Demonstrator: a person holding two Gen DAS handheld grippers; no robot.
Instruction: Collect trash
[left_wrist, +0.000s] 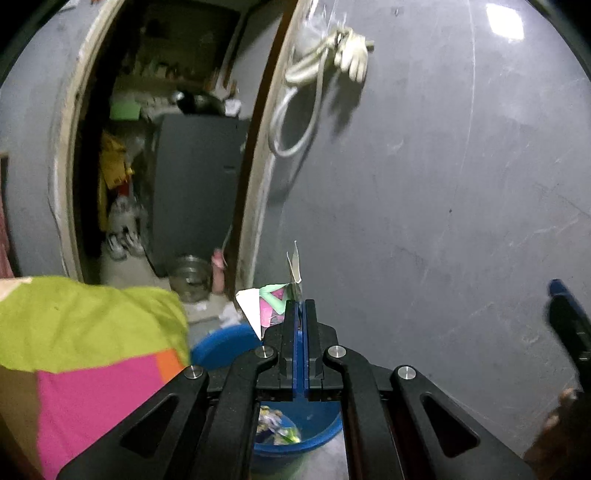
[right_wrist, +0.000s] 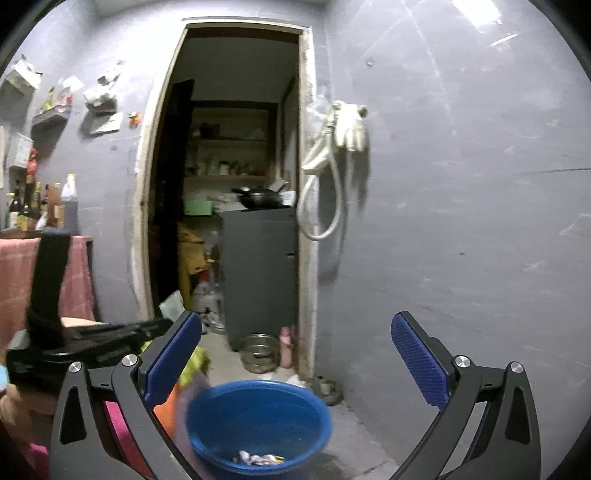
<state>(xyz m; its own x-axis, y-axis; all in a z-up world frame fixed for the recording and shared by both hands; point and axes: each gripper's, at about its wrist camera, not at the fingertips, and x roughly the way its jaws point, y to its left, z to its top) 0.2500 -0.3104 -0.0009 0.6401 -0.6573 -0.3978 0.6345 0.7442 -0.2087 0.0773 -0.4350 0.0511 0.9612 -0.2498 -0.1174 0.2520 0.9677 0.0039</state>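
Trash, a thin wrapper scrap printed pink and green with a white corner, is pinched between the pressed-together jaws of the left gripper at lower centre of the left wrist view; its long axis runs upward out of the fingertips, its pointed tip toward the grey wall; below the jaws sits a blue basin with crumpled wrappers in its bottom; a green and pink cloth fills the lower left, close beside the basin; a doorway opens at upper left, a steel bowl on its floor; a white glove and a hose hang on the wall at the top; the right gripper has its jaws spread wide and empty, above the basin at the bottom of its view.
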